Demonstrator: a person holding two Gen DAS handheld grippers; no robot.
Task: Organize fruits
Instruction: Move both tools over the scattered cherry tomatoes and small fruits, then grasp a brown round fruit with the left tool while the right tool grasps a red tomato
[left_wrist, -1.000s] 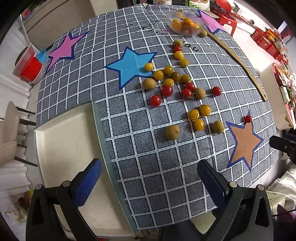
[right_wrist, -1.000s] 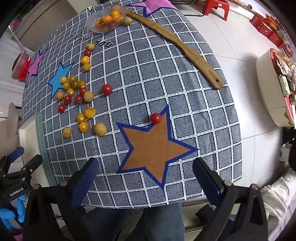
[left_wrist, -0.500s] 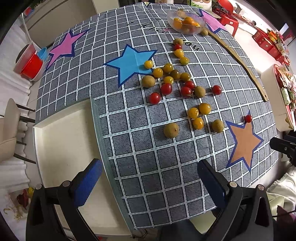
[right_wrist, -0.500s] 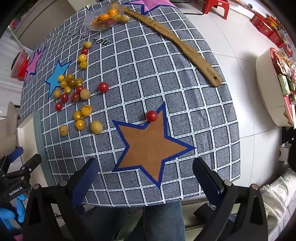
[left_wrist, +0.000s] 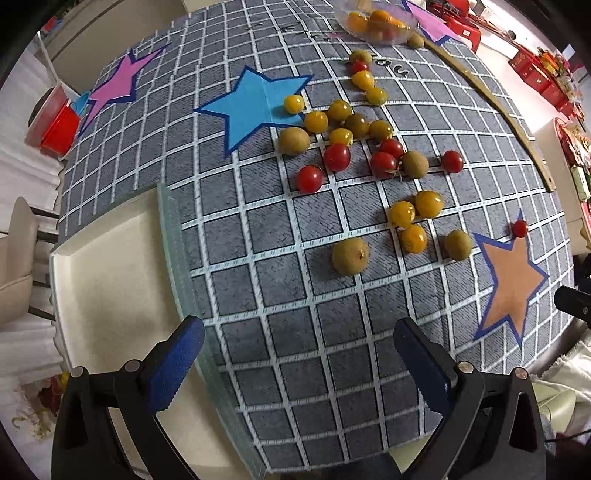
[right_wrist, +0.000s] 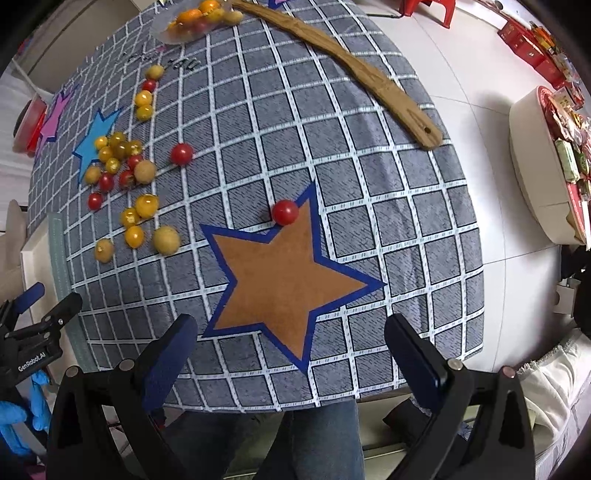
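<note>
Cropping the fruit bowl (left_wrist: 376, 22), both frames hide its far rim.

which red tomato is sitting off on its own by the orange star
The red tomato touching the upper edge of the orange star. The other red tomatoes lie further left, in or near the scattered cluster of yellow and brown fruit.

My claw's blue pads (left_wrist: 173, 363) look textured and matt; woven cloth (left_wrist: 280, 295) covers the counter, glossy tomatoes (left_wrist: 336, 156) shine, stick (right_wrist: 354, 70) rough wood.
</note>
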